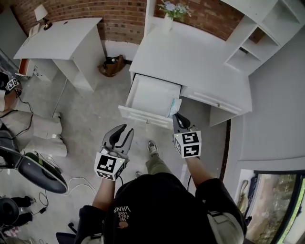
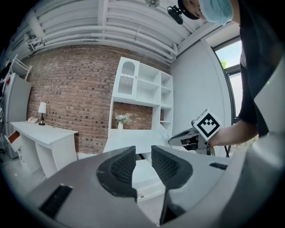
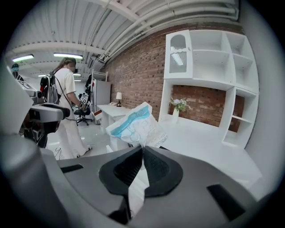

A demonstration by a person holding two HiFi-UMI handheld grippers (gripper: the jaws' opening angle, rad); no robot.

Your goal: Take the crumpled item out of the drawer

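1. Right gripper view: the crumpled item (image 3: 138, 124) is a thin white film packet with a blue band and faint print. It is shown creased and puffed above the right tool (image 3: 142, 153), whose dark ribbed pads are pressed together on its lower edge. A strip of film hangs down between them.
2. In the head view the same item is seen at the right front corner of the open drawer (image 1: 143, 97), pinched by the right tool just over the drawer's side wall. Whether it is fully clear of the drawer cannot be told.
3. The step in hand is judged to be the lift-out. The grip is made, and the next move calls for the packet to be drawn up and back, away from the drawer's front. A light, slippery film held by one edge could slide free, so a firm clamp and a smooth path are advised.
4. The drawer is a shallow, smooth-walled white box, and no other content is made out in it.
5. The left tool (image 2: 143, 153) is held away from the drawer, above the grey floor. Its jaws stand apart with nothing between them.
6. The desk (image 1: 190, 57) is flat and matt white. A vase of flowers (image 1: 167, 14) is set at its rear, an open shelf unit (image 1: 257, 38) stands to its right, and a rough red brick wall (image 1: 71, 9) lies behind.
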